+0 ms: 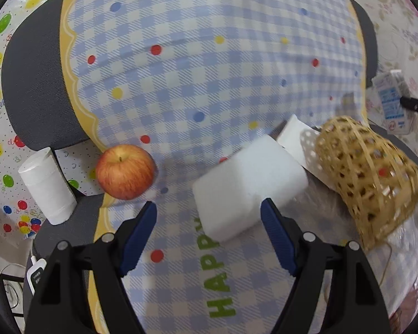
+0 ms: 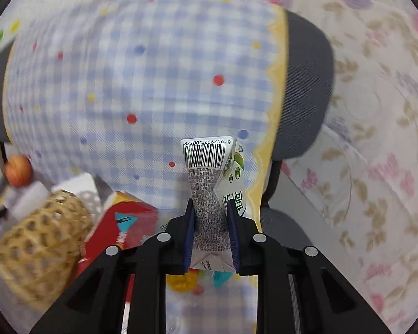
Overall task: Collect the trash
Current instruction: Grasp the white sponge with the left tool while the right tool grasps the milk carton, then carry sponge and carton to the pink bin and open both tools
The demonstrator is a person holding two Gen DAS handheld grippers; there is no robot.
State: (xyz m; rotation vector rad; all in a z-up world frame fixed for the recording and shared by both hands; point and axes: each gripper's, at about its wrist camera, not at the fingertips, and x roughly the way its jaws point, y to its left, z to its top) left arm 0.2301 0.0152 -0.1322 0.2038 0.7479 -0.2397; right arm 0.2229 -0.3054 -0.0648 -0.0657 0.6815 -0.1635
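My right gripper (image 2: 210,208) is shut on a squashed white drink carton (image 2: 211,172) with a barcode, held above the blue checked cloth (image 2: 125,83). The same carton shows far right in the left wrist view (image 1: 390,103). My left gripper (image 1: 209,211) is open and empty, just in front of a white foam block (image 1: 248,183) on the cloth. A woven bamboo basket (image 1: 370,178) lies on its side to the right of the block; it also shows in the right wrist view (image 2: 39,242). A red carton (image 2: 122,222) lies beside the basket.
A red apple (image 1: 125,171) sits at the cloth's left edge. A white paper roll (image 1: 47,186) stands left of it. A white perforated piece (image 1: 298,139) lies behind the foam block. Grey chair cushions (image 1: 33,83) lie under the cloth. A white cable device (image 1: 36,272) is at lower left.
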